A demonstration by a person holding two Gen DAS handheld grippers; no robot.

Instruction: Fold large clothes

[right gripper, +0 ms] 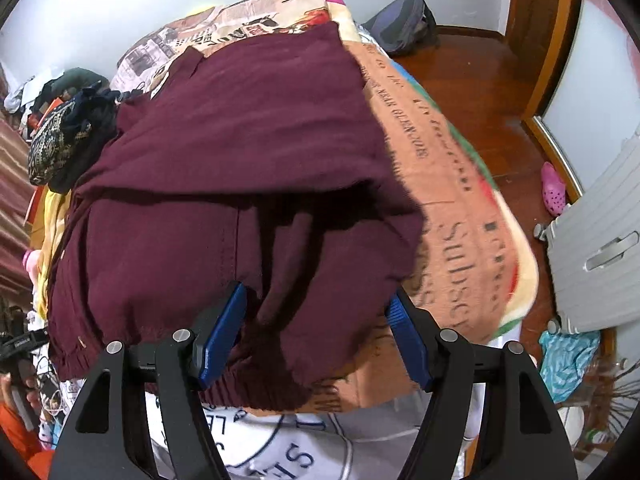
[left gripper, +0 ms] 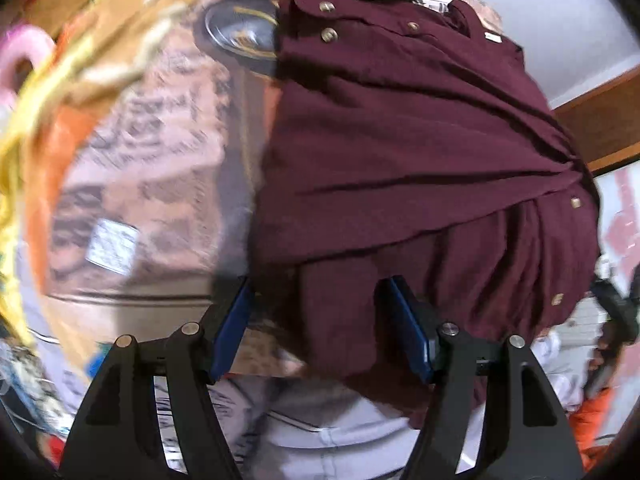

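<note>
Maroon shirt (right gripper: pixel 224 168) lies on the printed bedspread (right gripper: pixel 460 216), filling centre to 12 o'clock. Left gripper (left gripper: pixel 320 300) and right gripper (right gripper: pixel 320 312): tongs spread over its near hem at 6 o'clock, nothing pinched.

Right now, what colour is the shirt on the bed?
Dark maroon shirt, clearest in the right wrist view.

Both tongs match: the left tongs (left gripper: pixel 318 312) and right tongs (right gripper: pixel 316 320) have black forked arms, round silver pivot screws on the knuckles and ribbed blue pads (right gripper: pixel 406 340) lining the fingertips.
</note>
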